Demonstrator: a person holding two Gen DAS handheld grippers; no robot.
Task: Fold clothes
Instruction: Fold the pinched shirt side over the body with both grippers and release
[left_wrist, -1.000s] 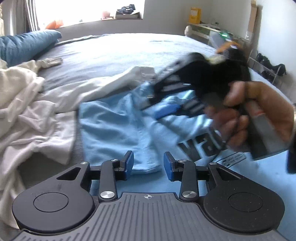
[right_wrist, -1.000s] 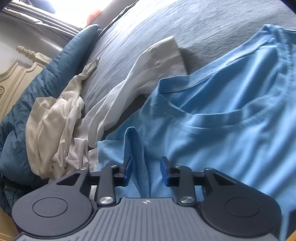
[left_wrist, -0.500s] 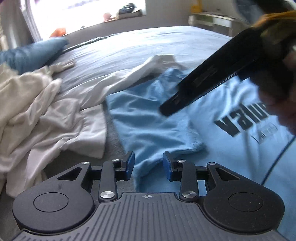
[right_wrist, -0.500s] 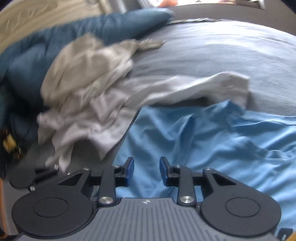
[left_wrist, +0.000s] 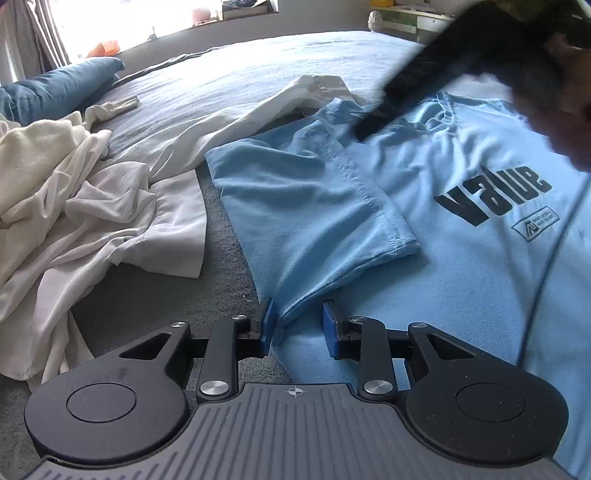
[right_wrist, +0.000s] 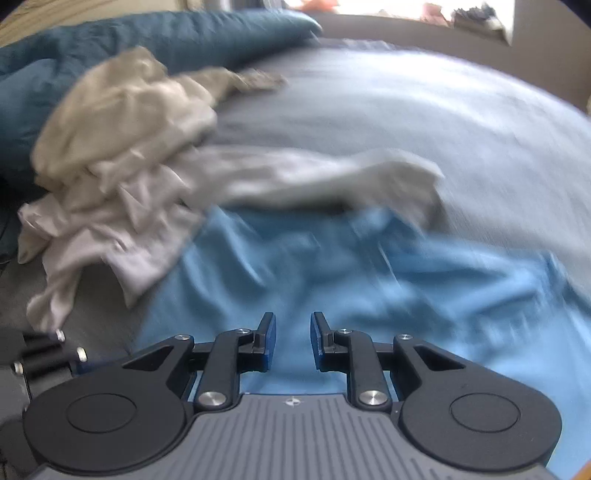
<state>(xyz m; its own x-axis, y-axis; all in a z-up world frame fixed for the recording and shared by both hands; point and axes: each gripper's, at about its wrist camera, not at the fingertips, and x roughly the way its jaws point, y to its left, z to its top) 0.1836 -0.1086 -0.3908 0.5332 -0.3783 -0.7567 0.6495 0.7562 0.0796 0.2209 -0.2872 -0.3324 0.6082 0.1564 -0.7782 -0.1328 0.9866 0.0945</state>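
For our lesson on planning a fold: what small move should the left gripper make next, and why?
Probably ease the left gripper forward and shut it on the light blue cotton T-shirt. Its blue pads stand open with the folded-in sleeve's edge lying just between them, not yet pinched.

The light blue T-shirt (left_wrist: 461, 280) is soft matt knit cloth with stitched seams and a flat dark print. The white shirt (left_wrist: 110, 206) is thin, creased woven cloth. The bed cover (left_wrist: 229, 85) looks like fine-napped grey fabric. The left gripper (left_wrist: 297, 325) is matt black plastic with shiny metal rivets and blue pads (left_wrist: 266, 325)
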